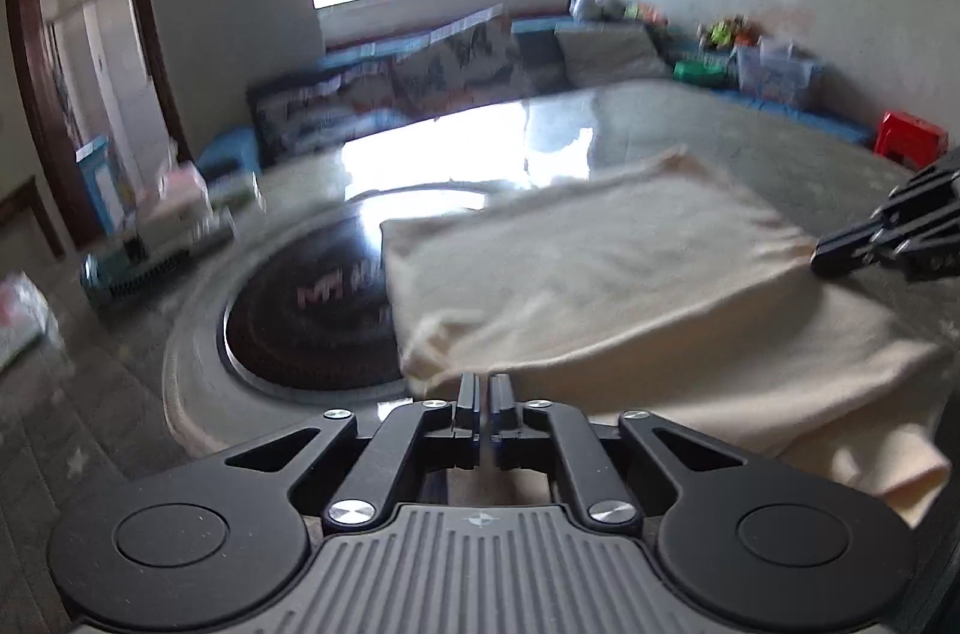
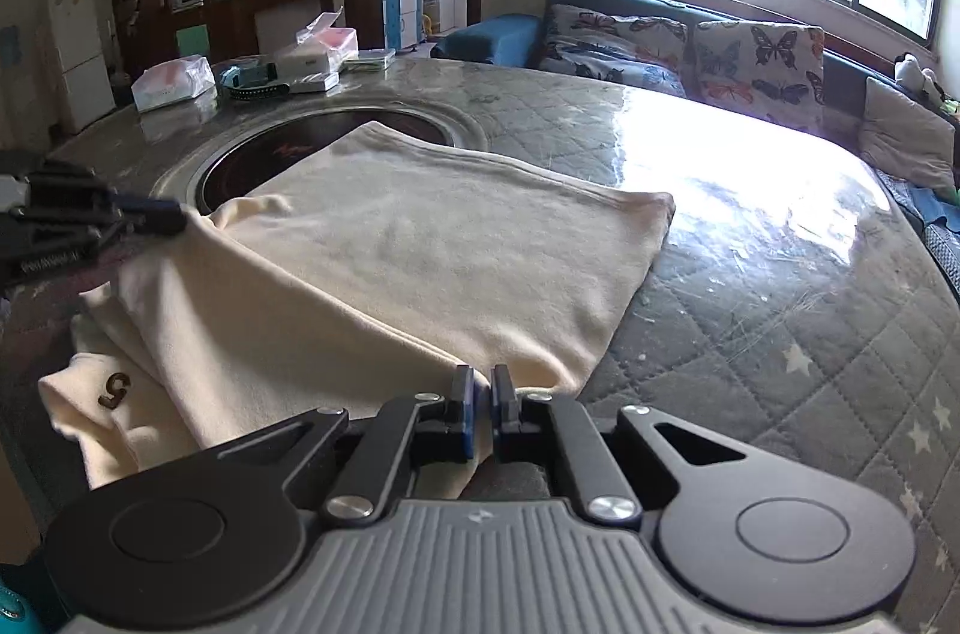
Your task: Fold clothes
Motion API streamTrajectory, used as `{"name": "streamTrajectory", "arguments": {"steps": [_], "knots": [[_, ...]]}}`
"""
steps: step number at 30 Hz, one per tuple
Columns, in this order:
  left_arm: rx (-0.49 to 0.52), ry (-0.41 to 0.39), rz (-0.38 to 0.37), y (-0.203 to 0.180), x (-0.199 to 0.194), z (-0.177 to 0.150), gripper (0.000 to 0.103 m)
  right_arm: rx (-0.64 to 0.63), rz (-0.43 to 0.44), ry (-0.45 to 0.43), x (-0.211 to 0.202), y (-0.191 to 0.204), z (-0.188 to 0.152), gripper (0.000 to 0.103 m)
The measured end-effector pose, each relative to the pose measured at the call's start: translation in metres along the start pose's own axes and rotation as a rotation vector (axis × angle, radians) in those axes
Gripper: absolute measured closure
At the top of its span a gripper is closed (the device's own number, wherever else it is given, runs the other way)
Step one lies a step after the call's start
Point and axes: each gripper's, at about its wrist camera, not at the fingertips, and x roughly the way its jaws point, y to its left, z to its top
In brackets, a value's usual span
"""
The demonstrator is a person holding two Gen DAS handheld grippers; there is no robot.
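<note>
A cream garment (image 1: 600, 274) lies partly folded on a round table, with one end over a dark cooktop (image 1: 300, 322); it also shows in the right wrist view (image 2: 420, 262). My left gripper (image 1: 485, 382) is shut on a near corner of the garment's raised edge. My right gripper (image 2: 478, 382) is shut on the other near corner. Each gripper shows in the other's view: the right one (image 1: 831, 256) at the garment's right edge, the left one (image 2: 174, 214) at its left edge. A small brown "5" mark (image 2: 114, 390) sits on the lower layer.
The table has a quilted grey cover under glossy plastic (image 2: 750, 274). Boxes and packets (image 2: 288, 64) are piled at its far side. A sofa with butterfly cushions (image 2: 690, 46) runs under the window. A red stool (image 1: 909, 136) stands at the right.
</note>
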Motion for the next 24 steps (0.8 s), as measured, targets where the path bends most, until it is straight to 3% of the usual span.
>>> {"name": "streamTrajectory", "arguments": {"steps": [3,9,16,24], "knots": [[0.009,-0.023,0.01,0.001,-0.009,0.001,0.084,0.0,0.001,-0.019,-0.007,0.002,0.003,0.09],[0.044,-0.083,-0.051,-0.011,-0.031,0.001,0.084,-0.042,0.11,-0.032,-0.027,0.02,0.004,0.089],[0.165,-0.026,-0.109,-0.028,-0.027,-0.021,0.085,-0.126,0.183,0.04,-0.02,0.048,-0.016,0.089],[0.233,-0.022,-0.109,-0.016,-0.057,-0.032,0.083,-0.142,0.186,0.029,-0.027,0.053,-0.016,0.089]]}}
